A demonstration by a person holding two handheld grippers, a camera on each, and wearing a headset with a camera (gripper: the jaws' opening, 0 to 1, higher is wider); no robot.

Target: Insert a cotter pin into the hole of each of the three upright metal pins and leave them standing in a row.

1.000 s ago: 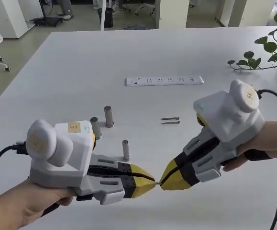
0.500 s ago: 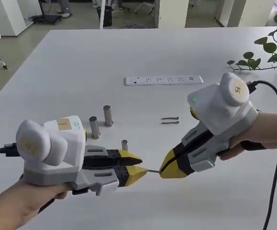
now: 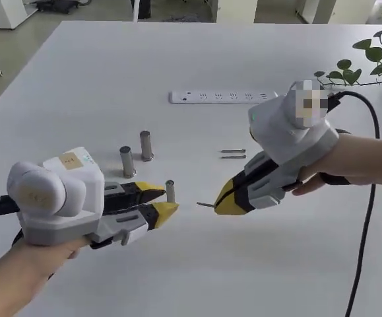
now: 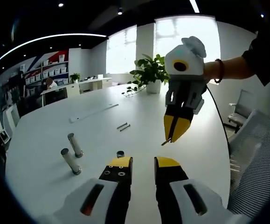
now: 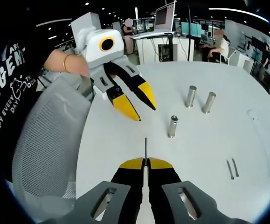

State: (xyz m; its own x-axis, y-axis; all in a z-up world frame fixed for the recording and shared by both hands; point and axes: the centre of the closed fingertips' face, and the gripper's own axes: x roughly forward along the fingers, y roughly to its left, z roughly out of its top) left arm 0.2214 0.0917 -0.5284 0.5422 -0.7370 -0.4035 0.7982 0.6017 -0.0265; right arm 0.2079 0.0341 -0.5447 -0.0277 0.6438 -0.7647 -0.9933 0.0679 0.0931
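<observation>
Jaws of the right gripper (image 3: 220,203) pinch a cotter pin (image 5: 146,148), which the right gripper view shows jutting straight ahead above the table (image 3: 276,264); the left gripper (image 4: 143,161), jaws spread as its own view makes plain, sits just beside the nearest upright metal pin (image 3: 170,190); two more metal pins (image 3: 126,160) stand behind it; two spare cotter pins (image 3: 233,154) lie near the power strip (image 3: 220,97).

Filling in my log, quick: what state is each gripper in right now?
Left gripper: open, empty.
Right gripper: shut on a cotter pin.
</observation>
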